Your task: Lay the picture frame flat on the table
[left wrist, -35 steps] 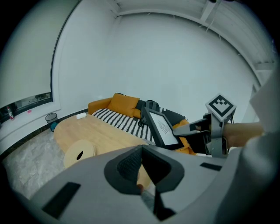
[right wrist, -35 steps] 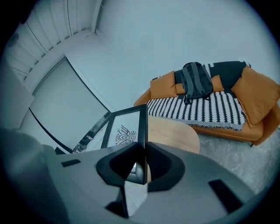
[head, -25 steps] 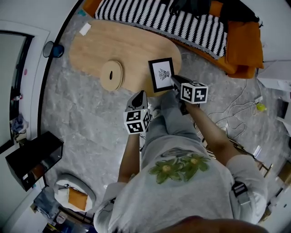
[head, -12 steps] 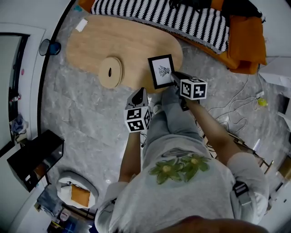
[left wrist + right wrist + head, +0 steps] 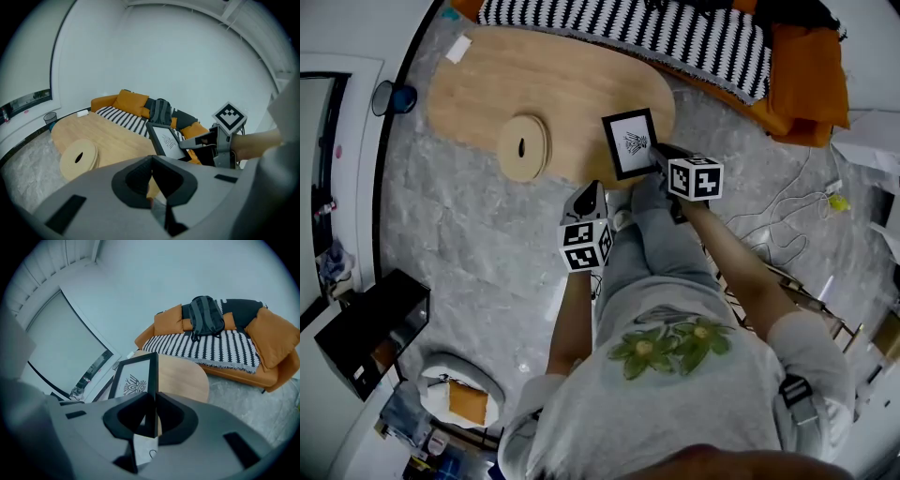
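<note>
Room: a grey stone-patterned floor [image 5: 469, 234] is seen, with an orange sofa [image 5: 806, 75] under a black-and-white striped throw [image 5: 656, 33] along one wall, and a dark backpack [image 5: 206, 317] propped on the sofa.
Surface: a long oval wooden table [image 5: 534, 84] is set in front of the sofa; a round wooden disc [image 5: 523, 148] with a slot is lying on it.
Picture frame: the black picture frame [image 5: 630, 142] is held raised on edge over the table's near end, its print turned up towards the head camera; whether its lower edge is touching the wood cannot be told.
Right gripper: the right gripper [image 5: 661, 155] is clamped on the frame's side rail, which is seen running between its jaws.
Left gripper: the left gripper [image 5: 589, 197] is held back from the table, its jaws pressed together with nothing between them.
Progress: the frame is gripped and brought to the table; tipping it down flat and letting go are judged to be left.
Writing: no brand or lettering can be read; only a black line motif is shown in the frame, and square markers on the gripper cubes.
</note>
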Demonstrator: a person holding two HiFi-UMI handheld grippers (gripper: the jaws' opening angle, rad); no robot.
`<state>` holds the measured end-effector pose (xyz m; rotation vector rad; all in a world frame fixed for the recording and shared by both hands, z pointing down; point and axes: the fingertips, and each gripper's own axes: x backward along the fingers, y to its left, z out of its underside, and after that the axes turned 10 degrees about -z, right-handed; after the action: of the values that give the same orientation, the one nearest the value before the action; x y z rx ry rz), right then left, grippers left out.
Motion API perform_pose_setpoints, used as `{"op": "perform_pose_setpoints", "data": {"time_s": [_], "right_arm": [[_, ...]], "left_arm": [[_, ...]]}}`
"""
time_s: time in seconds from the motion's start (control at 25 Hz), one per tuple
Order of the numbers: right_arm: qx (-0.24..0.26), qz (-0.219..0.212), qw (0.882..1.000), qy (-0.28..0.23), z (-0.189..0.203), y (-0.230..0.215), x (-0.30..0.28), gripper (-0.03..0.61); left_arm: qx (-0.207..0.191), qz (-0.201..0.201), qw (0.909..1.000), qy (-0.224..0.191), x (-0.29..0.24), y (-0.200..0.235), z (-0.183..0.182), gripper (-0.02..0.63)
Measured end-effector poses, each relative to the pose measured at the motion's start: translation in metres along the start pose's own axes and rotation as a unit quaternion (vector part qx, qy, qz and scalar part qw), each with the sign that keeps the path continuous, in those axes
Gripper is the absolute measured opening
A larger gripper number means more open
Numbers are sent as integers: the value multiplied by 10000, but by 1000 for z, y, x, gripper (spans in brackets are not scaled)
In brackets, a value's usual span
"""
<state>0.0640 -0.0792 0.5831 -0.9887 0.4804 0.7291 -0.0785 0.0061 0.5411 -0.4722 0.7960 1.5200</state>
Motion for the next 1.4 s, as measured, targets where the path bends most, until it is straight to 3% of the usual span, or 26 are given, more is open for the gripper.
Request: {"op": "perform_pose_setpoints", "data": {"time_s": [0.84, 1.4], "right_arm": [[64, 72, 9997, 216, 12, -15, -24, 74], [123, 28, 9995, 277, 11, -32, -49, 74]], "left_arm": [[-13, 51, 9997, 229, -15, -3, 22, 15], [201, -9, 9993, 317, -40, 6, 38, 15]]}}
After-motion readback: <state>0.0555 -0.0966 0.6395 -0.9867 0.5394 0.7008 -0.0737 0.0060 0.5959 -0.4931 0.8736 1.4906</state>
